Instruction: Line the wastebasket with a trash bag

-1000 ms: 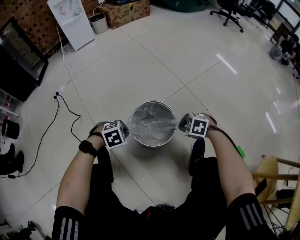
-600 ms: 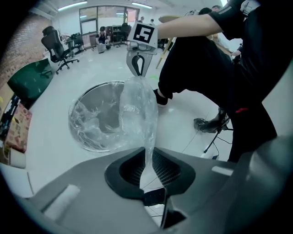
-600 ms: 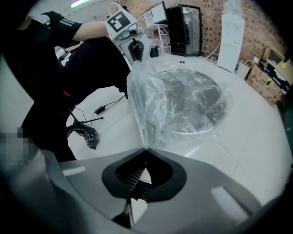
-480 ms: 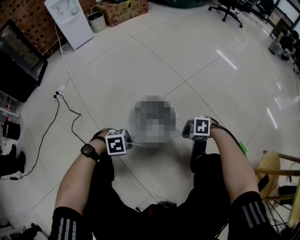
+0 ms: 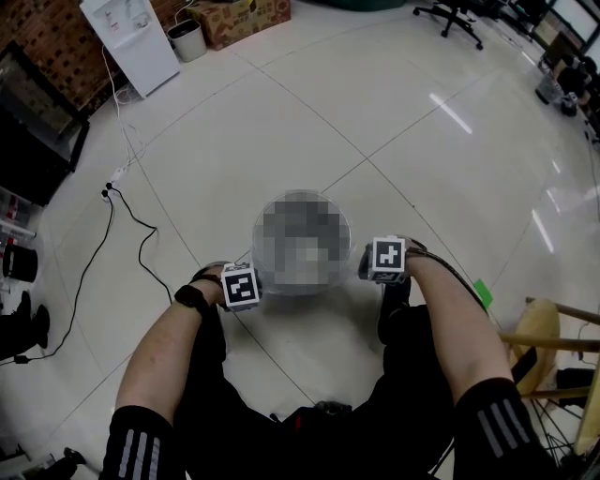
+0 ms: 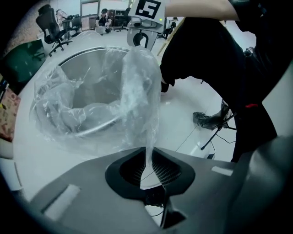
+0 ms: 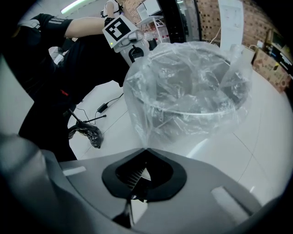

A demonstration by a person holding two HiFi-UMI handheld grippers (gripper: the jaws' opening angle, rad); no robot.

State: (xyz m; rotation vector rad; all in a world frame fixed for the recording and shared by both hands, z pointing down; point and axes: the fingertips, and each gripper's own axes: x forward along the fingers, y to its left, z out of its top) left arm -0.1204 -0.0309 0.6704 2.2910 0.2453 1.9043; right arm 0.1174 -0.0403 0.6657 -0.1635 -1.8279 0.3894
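A round metal wastebasket (image 6: 91, 52) (image 7: 192, 107) stands on the floor between my two grippers; in the head view a mosaic patch covers it. A clear trash bag (image 6: 137, 82) (image 7: 183, 73) lies inside it, its mouth folded out over the rim. My left gripper (image 5: 241, 286) (image 6: 147, 149) is at the basket's left side, shut on a twisted strip of the bag's edge. At the right side, my right gripper (image 5: 387, 258) (image 7: 146, 150) is shut on the opposite edge of the film. Both point steeply down.
The person's dark-trousered legs and shoes (image 5: 394, 302) stand just behind the basket. A black cable (image 5: 141, 246) runs over the white tiles to the left. A white cabinet (image 5: 131, 42), a small bin (image 5: 186, 39) and a cardboard box (image 5: 239, 21) are far back; a wooden chair (image 5: 553, 342) is at right.
Both grippers have sunk down beside the basket, the left also coming nearer to me, and the bag's edge has come down with them over the rim.
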